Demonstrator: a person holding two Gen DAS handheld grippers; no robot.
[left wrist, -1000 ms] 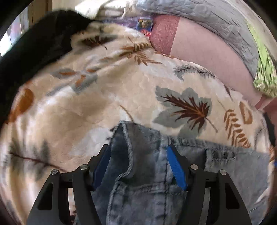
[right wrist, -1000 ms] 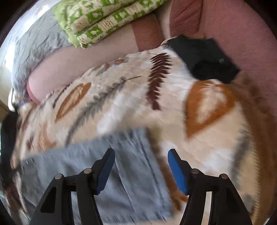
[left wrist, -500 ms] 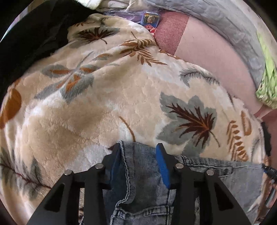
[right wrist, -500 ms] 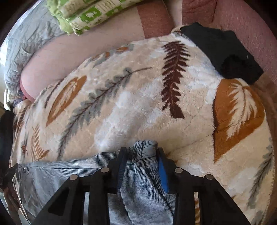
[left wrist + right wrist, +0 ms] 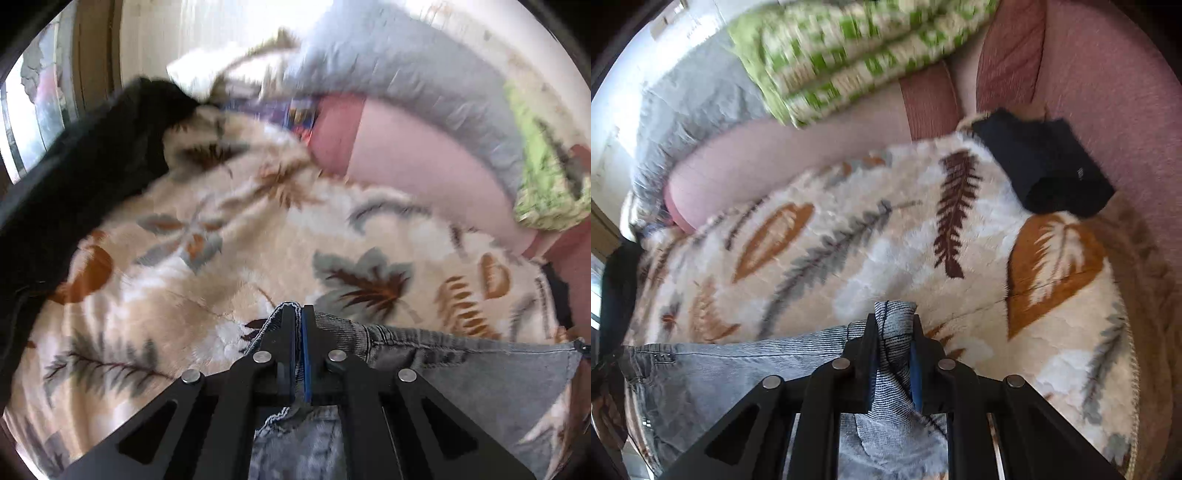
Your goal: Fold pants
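Note:
Pale blue denim pants [image 5: 480, 376] lie across a cream blanket with leaf prints [image 5: 221, 258]. In the left wrist view my left gripper [image 5: 298, 314] is shut on one end of the pants' top edge, the cloth pinched thin between the blue pads and lifted off the blanket. In the right wrist view the pants [image 5: 738, 373] stretch away to the left. My right gripper [image 5: 894, 321] has a thick fold of denim between its jaws, which are closing, and the pads press on it. The blanket [image 5: 886, 240] lies below.
A black garment [image 5: 92, 166] lies on the blanket's left end, and another black garment [image 5: 1045, 170] at the right end. Behind are a pink cushion [image 5: 406, 155], a grey quilt [image 5: 406, 74] and a green patterned cloth [image 5: 849, 48]. A pink sofa arm [image 5: 1108, 110] rises at right.
Both grippers went from wide open around the denim edge to closed on it. Both have risen, pulling the pants' edge up off the blanket.

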